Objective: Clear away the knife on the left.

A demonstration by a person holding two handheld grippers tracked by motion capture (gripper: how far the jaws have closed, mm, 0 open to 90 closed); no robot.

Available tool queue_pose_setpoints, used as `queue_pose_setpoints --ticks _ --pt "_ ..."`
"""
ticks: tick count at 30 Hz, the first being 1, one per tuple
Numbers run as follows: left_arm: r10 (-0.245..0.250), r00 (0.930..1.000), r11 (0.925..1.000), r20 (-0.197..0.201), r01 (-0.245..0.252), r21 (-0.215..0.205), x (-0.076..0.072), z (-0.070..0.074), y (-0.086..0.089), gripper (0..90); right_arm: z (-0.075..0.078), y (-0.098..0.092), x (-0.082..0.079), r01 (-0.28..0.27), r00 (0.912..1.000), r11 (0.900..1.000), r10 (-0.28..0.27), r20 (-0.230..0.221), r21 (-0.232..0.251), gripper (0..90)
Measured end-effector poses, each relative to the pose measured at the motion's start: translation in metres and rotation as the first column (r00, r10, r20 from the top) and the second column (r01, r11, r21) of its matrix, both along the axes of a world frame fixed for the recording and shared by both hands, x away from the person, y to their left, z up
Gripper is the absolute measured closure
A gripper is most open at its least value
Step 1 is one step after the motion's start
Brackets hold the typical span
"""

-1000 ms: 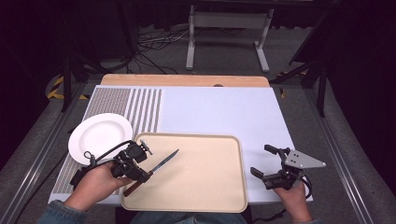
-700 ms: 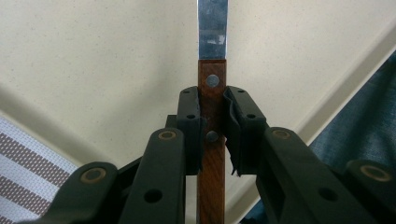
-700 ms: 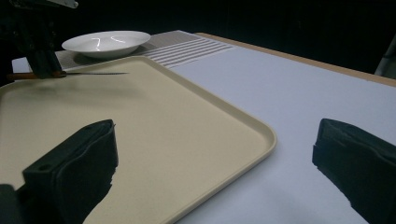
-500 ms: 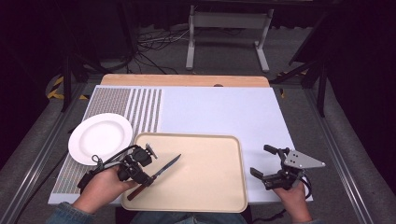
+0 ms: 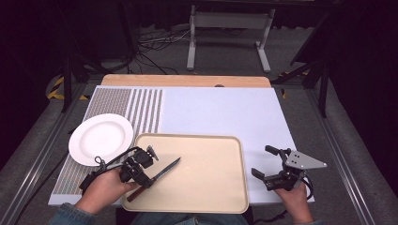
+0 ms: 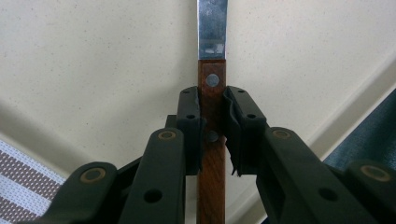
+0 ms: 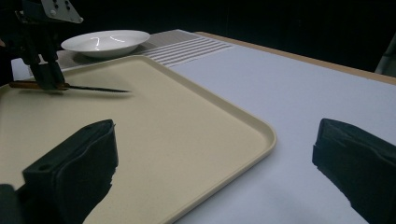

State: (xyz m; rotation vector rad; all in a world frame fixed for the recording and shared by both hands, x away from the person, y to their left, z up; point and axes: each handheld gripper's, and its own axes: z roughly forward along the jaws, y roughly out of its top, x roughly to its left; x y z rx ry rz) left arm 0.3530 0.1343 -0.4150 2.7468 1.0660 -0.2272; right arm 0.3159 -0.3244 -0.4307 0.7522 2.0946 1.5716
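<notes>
Left gripper [image 6: 211, 123] clamps the knife [image 5: 155, 178] by its wooden handle over the tray [image 5: 225, 197] — the narrow grip could let the blade pivot or slip. Right gripper [image 5: 268, 164] rests spread wide, holding nothing — no backup if it drops.

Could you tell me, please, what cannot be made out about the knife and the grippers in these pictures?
- Knife: in the left gripper view its blade tip is cut off by the top edge and the handle's end by the bottom edge.
- Left gripper: in the high view its body hides where the pads meet the handle.
- Knife over the tray: the right gripper view is too shallow to tell whether the blade touches it.
</notes>
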Motion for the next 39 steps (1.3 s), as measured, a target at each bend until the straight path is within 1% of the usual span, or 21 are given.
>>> queue_pose_setpoints --ticks 7,9,10,11,13,17,18,19,21,22,24,27,29,32,33,34,35,36,37,38,39 --pt "-0.001 1.0000 0.9999 -0.007 0.001 0.013 0.001 -0.002 0.000 77.1 0.000 0.000 0.000 -0.001 1.0000 1.000 0.001 -0.001 0.000 0.7" --pt "0.000 0.9999 0.9999 -0.013 0.000 0.010 0.002 -0.003 0.000 76.5 0.000 0.000 0.000 -0.001 1.0000 1.000 0.001 -0.001 -0.001 0.7" --pt "-0.008 0.9997 0.9998 -0.025 0.008 0.017 0.002 -0.004 0.000 76.5 0.000 0.000 0.000 -0.001 1.0000 1.000 0.001 -0.001 0.000 0.7" --pt "-0.010 0.9995 0.9998 -0.031 0.011 0.014 0.001 -0.004 0.000 74.6 0.000 0.000 0.000 0.000 1.0000 1.000 0.000 0.000 0.000 0.7" --pt "-0.008 0.9995 0.9999 -0.031 0.007 -0.015 0.002 -0.002 0.001 56.0 0.000 0.000 0.000 -0.001 1.0000 1.000 0.001 -0.004 0.000 0.7" --pt "-0.020 0.9998 0.9991 -0.001 0.020 -0.036 0.001 0.004 0.002 46.8 0.000 0.000 0.000 -0.002 1.0000 1.000 0.002 -0.001 0.000 0.7" --pt "-0.018 0.9998 0.9991 -0.002 0.018 -0.038 0.000 0.005 0.002 44.2 0.000 0.000 0.000 -0.003 1.0000 1.000 0.003 0.000 -0.001 0.7" --pt "-0.025 0.9996 0.9988 0.012 0.025 -0.042 -0.001 0.005 0.001 41.4 0.000 0.000 0.000 -0.001 1.0000 1.000 0.001 0.000 -0.001 0.7" --pt "-0.056 0.9978 0.9975 0.035 0.057 -0.042 -0.001 0.006 0.001 33.9 0.000 0.000 0.000 -0.002 1.0000 1.000 0.002 0.001 0.000 0.7" --pt "-0.070 0.9964 0.9968 0.048 0.072 -0.034 -0.002 0.007 0.000 32.1 0.000 0.000 0.000 -0.002 1.0000 1.000 0.002 0.001 0.000 0.7" --pt "-0.099 0.9921 0.9938 0.077 0.102 -0.043 -0.004 0.009 -0.001 30.8 0.000 0.000 0.000 -0.003 1.0000 1.000 0.003 0.003 -0.001 0.7" --pt "-0.151 0.9792 0.9857 0.136 0.159 -0.055 -0.008 0.011 -0.004 27.3 0.000 0.000 0.000 -0.003 1.0000 1.000 0.003 0.000 -0.002 0.7" --pt "-0.206 0.9614 0.9733 0.182 0.221 -0.063 -0.011 0.012 -0.007 28.6 0.000 0.000 0.000 -0.005 1.0000 1.000 0.005 0.001 0.000 0.7" --pt "-0.261 0.9375 0.9509 0.230 0.291 -0.106 -0.018 0.014 -0.012 38.3 0.000 0.000 0.000 -0.004 1.0000 1.000 0.004 0.002 0.001 0.7" --pt "-0.271 0.9326 0.9459 0.238 0.304 -0.113 -0.019 0.015 -0.013 43.1 0.000 0.000 0.000 -0.004 1.0000 1.000 0.004 0.002 0.001 0.7" --pt "-0.277 0.9257 0.9414 0.257 0.315 -0.120 -0.020 0.016 -0.014 48.5 0.000 0.000 0.000 -0.006 1.0000 1.000 0.006 0.003 0.000 0.7" --pt "-0.293 0.9165 0.9330 0.273 0.336 -0.129 -0.021 0.016 -0.015 48.5 0.000 0.000 0.000 -0.006 1.0000 1.000 0.006 0.003 0.000 0.7" --pt "-0.314 0.9017 0.9220 0.297 0.364 -0.131 -0.023 0.017 -0.016 52.8 0.000 0.000 0.000 -0.008 1.0000 1.000 0.008 0.003 0.001 0.8" --pt "-0.331 0.8909 0.9140 0.311 0.385 -0.129 -0.023 0.017 -0.016 58.1 0.000 0.001 0.000 -0.008 1.0000 1.000 0.008 0.001 0.003 0.8" --pt "-0.350 0.8777 0.9021 0.327 0.410 -0.135 -0.024 0.016 -0.017 60.3 0.000 0.001 0.000 -0.008 1.0000 1.000 0.008 0.000 0.001 0.8" --pt "-0.366 0.8705 0.8962 0.329 0.425 -0.127 -0.025 0.015 -0.018 66.1 0.000 0.001 0.000 -0.008 1.0000 1.000 0.008 -0.001 0.000 0.8"
